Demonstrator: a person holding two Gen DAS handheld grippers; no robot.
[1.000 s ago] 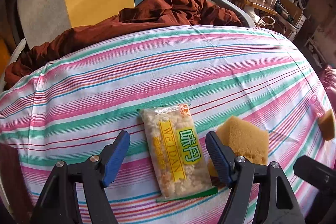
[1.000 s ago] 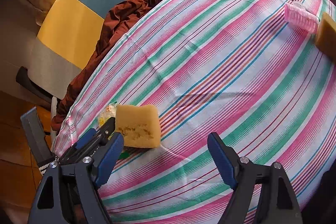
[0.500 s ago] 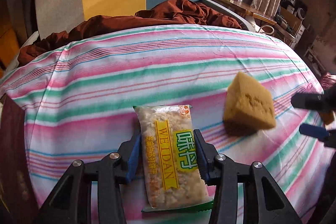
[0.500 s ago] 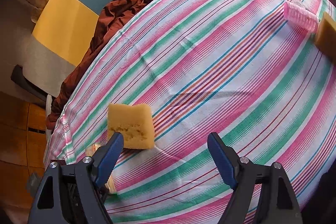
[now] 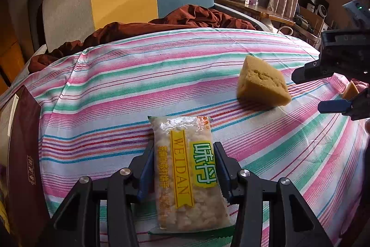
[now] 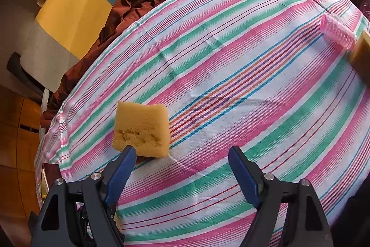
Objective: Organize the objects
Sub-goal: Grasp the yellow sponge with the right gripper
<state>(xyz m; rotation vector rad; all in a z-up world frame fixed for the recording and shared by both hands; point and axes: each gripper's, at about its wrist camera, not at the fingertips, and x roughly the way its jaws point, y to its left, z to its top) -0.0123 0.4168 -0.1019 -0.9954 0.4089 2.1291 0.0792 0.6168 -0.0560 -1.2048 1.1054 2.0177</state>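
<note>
The left gripper (image 5: 183, 168) is clamped on a clear plastic snack packet with a yellow label (image 5: 188, 174), held above the pink-and-green striped tablecloth (image 5: 138, 75). A yellow foam sponge block (image 6: 142, 129) lies on the cloth at 11 o'clock from the right gripper (image 6: 182, 166), whose blue-padded jaws gape wide with nothing between them.

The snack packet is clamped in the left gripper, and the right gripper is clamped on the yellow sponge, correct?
Not quite. The left gripper does clamp the snack packet, but the right gripper is open and empty. The right wrist view shows its fingers spread wide, with the yellow sponge lying on the striped cloth beyond its left finger.
</note>
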